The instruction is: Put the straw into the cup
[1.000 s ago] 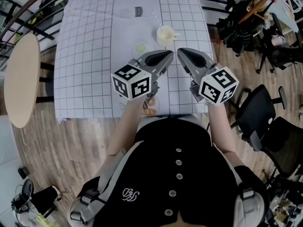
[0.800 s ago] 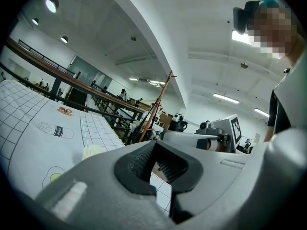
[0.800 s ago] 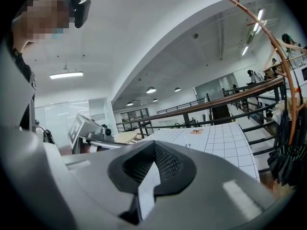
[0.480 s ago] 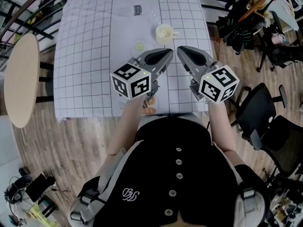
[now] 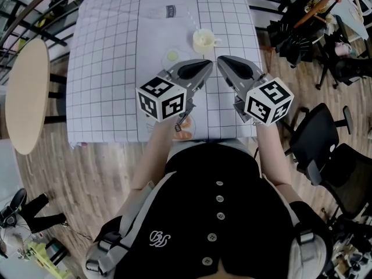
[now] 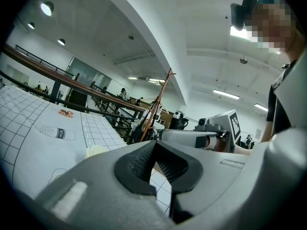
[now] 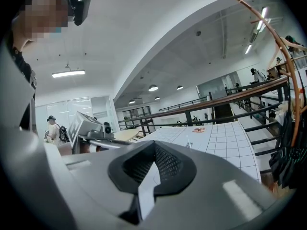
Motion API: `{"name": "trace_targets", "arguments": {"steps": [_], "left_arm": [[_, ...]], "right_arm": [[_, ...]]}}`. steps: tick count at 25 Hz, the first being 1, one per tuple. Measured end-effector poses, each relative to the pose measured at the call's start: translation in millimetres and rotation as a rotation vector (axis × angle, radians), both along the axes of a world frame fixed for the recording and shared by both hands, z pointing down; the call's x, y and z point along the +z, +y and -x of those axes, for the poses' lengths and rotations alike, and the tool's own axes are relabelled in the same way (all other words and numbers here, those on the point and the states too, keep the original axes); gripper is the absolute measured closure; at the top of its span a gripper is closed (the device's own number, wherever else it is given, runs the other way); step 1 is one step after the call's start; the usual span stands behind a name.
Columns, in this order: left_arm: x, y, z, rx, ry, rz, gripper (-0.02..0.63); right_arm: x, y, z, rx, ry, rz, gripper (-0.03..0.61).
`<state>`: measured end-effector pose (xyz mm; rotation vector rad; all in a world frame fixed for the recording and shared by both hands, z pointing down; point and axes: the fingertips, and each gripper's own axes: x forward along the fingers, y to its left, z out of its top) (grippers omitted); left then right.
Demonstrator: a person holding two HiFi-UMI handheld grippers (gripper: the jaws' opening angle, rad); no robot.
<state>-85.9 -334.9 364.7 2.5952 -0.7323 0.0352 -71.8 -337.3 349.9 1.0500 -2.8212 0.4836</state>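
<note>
A cream cup [image 5: 203,41] with a small handle stands on the white grid-cloth table [image 5: 110,68], toward the far right. A thin clear straw [image 5: 189,21] lies faintly visible just beyond it. My left gripper [image 5: 207,67] and right gripper [image 5: 221,62] hover side by side over the near half of the table, tips pointing at each other just short of the cup. Both are shut with nothing between the jaws. In the left gripper view the shut left gripper [image 6: 154,145] has the cup [image 6: 96,151] low at its left. The right gripper [image 7: 154,146] points over the cloth [image 7: 216,138].
A round disc with a green centre [image 5: 172,57] lies left of the cup, and a printed bottle picture [image 5: 168,12] is farther back. A round wooden table [image 5: 26,97] stands at the left. Black office chairs [image 5: 325,138] and stands crowd the right. A railing runs behind the table.
Both grippers stay where they were over the table. Only loose things on the floor at the lower left have shifted.
</note>
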Motion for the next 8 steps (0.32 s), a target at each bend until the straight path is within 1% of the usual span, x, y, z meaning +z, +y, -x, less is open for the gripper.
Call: {"name": "trace_targets", "arguments": {"steps": [3,8], "left_arm": [[1.3,0.5,1.0,0.003,-0.004,0.003,0.615],[0.9,-1.1,-0.6,0.008,-0.003,0.002,0.615]], "right_arm": [[1.1,0.2,1.2,-0.004,0.009,-0.001,0.580],[4.6,-1.4,1.6,-0.010,0.050,-0.012,0.580]]}}
